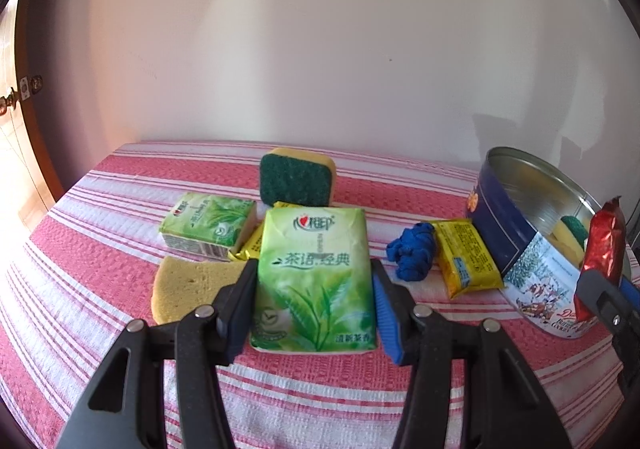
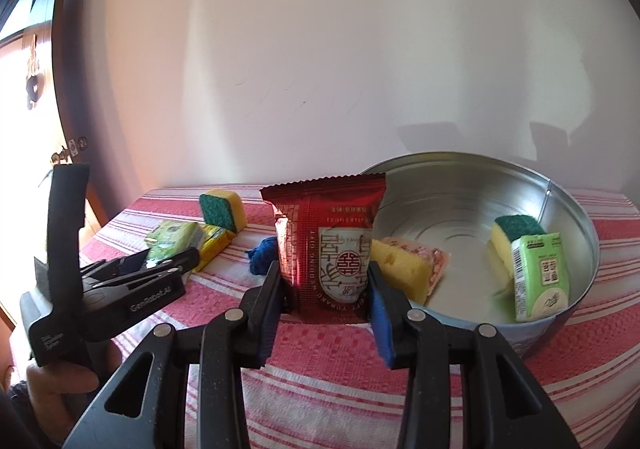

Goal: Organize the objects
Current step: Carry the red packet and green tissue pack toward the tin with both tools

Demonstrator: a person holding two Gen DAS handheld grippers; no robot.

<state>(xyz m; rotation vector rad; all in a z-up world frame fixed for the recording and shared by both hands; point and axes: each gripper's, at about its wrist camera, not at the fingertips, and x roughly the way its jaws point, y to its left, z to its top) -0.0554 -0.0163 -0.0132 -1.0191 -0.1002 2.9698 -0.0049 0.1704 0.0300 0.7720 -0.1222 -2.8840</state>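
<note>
A: Tongs check — left tongs [image 1: 314, 285] clamp the green tissue pack [image 1: 314, 281]; right tongs [image 2: 326, 281] grip the red snack packet [image 2: 330, 245].

B: I'd carry red over the tin [image 2: 576, 225] at two o'clock, lower, then let go.

- A pink-and-white striped cloth [image 1: 100, 233] covers the table.
- Plain white wall [image 1: 320, 49] rises at twelve o'clock.
- A wooden door [image 1: 16, 97] stands at nine o'clock.
</note>
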